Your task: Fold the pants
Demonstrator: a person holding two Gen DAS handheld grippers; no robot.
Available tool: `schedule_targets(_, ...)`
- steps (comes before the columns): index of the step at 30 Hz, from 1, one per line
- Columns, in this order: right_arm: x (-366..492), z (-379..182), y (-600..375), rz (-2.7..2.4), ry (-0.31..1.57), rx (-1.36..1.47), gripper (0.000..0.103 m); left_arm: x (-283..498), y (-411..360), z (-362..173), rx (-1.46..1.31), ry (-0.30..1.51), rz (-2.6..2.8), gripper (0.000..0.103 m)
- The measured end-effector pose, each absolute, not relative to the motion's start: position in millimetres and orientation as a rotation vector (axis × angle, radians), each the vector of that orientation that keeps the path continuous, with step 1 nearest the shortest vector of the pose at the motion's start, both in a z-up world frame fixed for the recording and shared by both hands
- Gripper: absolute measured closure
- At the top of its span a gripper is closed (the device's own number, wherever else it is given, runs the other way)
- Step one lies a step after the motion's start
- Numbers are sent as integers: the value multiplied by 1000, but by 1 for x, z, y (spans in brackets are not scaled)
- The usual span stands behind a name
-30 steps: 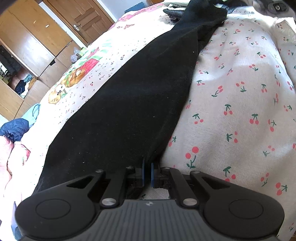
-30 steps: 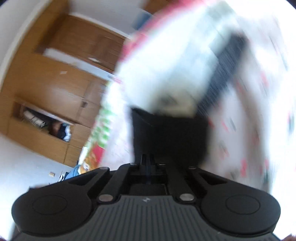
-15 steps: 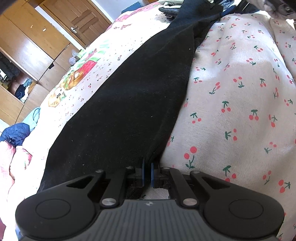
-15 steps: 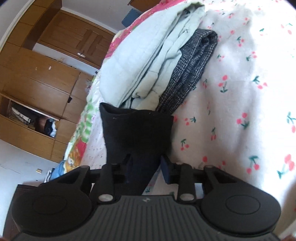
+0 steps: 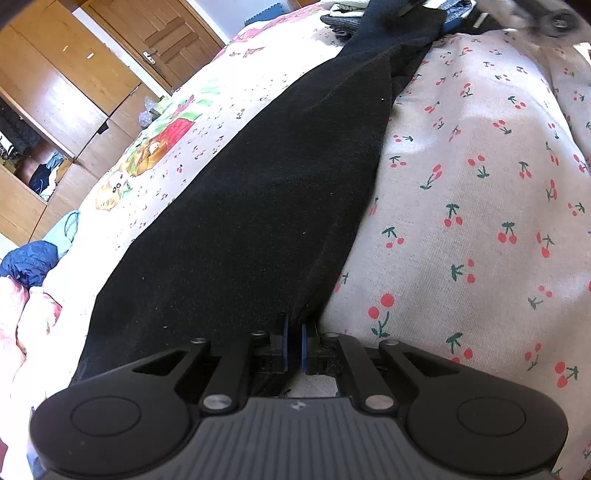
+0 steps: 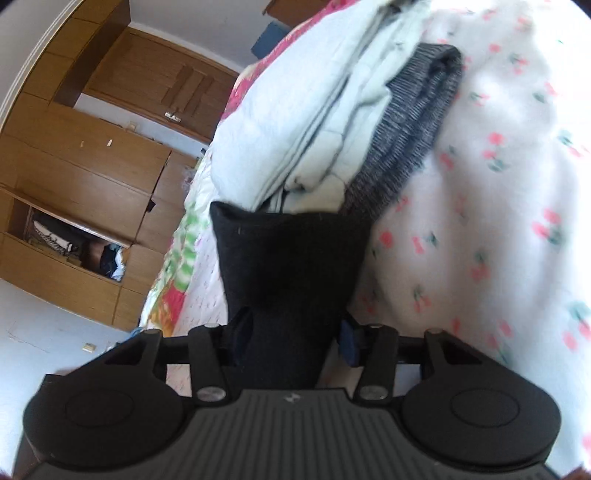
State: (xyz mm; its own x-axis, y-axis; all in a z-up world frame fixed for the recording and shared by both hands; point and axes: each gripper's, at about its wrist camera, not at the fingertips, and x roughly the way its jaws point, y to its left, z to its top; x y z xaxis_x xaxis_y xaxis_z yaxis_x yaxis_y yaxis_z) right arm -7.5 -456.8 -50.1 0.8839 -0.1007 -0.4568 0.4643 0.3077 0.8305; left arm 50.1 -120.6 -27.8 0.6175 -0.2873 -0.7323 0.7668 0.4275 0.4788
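The right gripper (image 5: 532,14) (top corner, left view) is blurred and cropped.

We see two matching black grippers, left gripper (image 5: 293,345) and right gripper (image 6: 293,338). Each has a grey ribbed housing carrying a small pale logo, two round black discs at the sides, silver pivot screws on the linkage arms, and blue finger pads (image 5: 303,347).

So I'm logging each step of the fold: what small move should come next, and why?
Probably draw the right gripper back off the pants. Its jaws have just been opening and stand apart, with the cloth lying loose between them beside the folded clothes, while the left gripper is shut on the other end.
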Motion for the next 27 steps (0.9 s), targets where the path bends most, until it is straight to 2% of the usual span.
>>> schedule_targets(4,4,-58,-455,-327,394,1184,54,50,-120,-28,894,611,-702,85)
schedule_targets(7,24,-68,-463,-279,362,1225,54,49,-120,-25,886,615,-691,85)
schedule_targets(8,32,-72,-463,-248,347,1236,59,50,-120,-25,885,617,-687,85)
schedule_targets(9,39,-76,-463,-239,347,1243,71,50,-121,-25,887,620,-683,85)
schedule_targets(10,45,-79,-463,-253,378,1276,97,49,-122,-24,896,621,-679,85)
schedule_targets(12,40,-77,-463,-199,322,1381,97,47,-124,-21,909,622,-678,84)
schedule_targets(16,15,-37,-465,-57,183,1425,97,37,-120,3,850,622,-742,76)
schedule_targets(19,20,-21,-466,-85,237,1292,97,26,-122,17,814,602,-801,73)
schedule_targets(22,28,-50,-479,-224,392,1361,97,23,-131,24,767,573,-825,72)
schedule_targets(25,16,-52,-476,-215,331,1387,97,29,-141,27,707,510,-839,67)
schedule_targets(27,14,-46,-475,-216,315,1389,97,40,-149,18,683,511,-826,59)
